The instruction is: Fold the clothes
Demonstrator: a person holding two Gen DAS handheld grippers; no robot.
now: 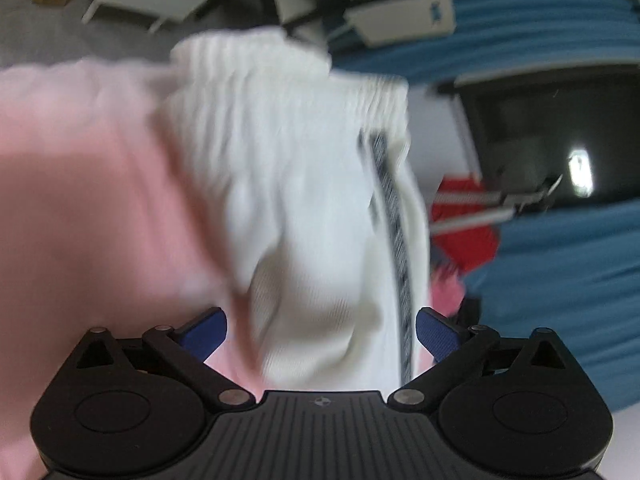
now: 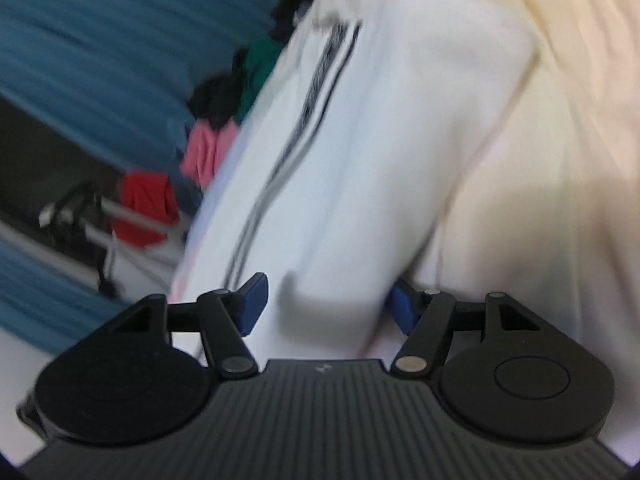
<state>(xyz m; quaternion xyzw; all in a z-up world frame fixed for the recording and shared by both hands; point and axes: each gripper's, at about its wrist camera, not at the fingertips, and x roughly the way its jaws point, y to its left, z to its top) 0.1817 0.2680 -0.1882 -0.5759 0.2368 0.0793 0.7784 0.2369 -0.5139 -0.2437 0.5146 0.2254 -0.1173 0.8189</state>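
White fabric, left wrist view: white garment (image 1: pixel 304 200) with a ribbed, gathered band at its far end and a dark patterned stripe (image 1: pixel 394 248) down its right side; it fills the middle of the picture, blurred.
Where it lies, left wrist view: on a pale pink cloth (image 1: pixel 76 184) that spreads out to the left and under it.
Left tool (image 1: pixel 321 336): its two blue pads (image 1: pixel 202 334) stand wide apart, one at each side of the near end of the white garment; neither presses on the fabric.
Background, left wrist view: blue curtain (image 1: pixel 560 20) at the right, a dark screen-like panel (image 1: pixel 552 136) in front of it, a red garment (image 1: pixel 466 220) and a bit of pink fabric (image 1: pixel 446 284) beyond the white one.
White fabric, right wrist view: the same white garment (image 2: pixel 360 168) runs slantwise away from the camera, its dark stripe (image 2: pixel 304 120) along the left edge.
Beside it, right wrist view: a cream cloth (image 2: pixel 560 120) at the right, touching or overlapping it; which, the blur hides.
Right tool (image 2: pixel 326 306): pads apart with the near fold of the white garment between them; the left pad (image 2: pixel 252 302) shows clear of the cloth, the right one is partly hidden behind the fold.
Background, right wrist view: blue curtain (image 2: pixel 100 40), a pile of clothes (image 2: pixel 224 120) in black, green and pink, and a red garment (image 2: pixel 146 204) over a metal rack (image 2: pixel 80 220).
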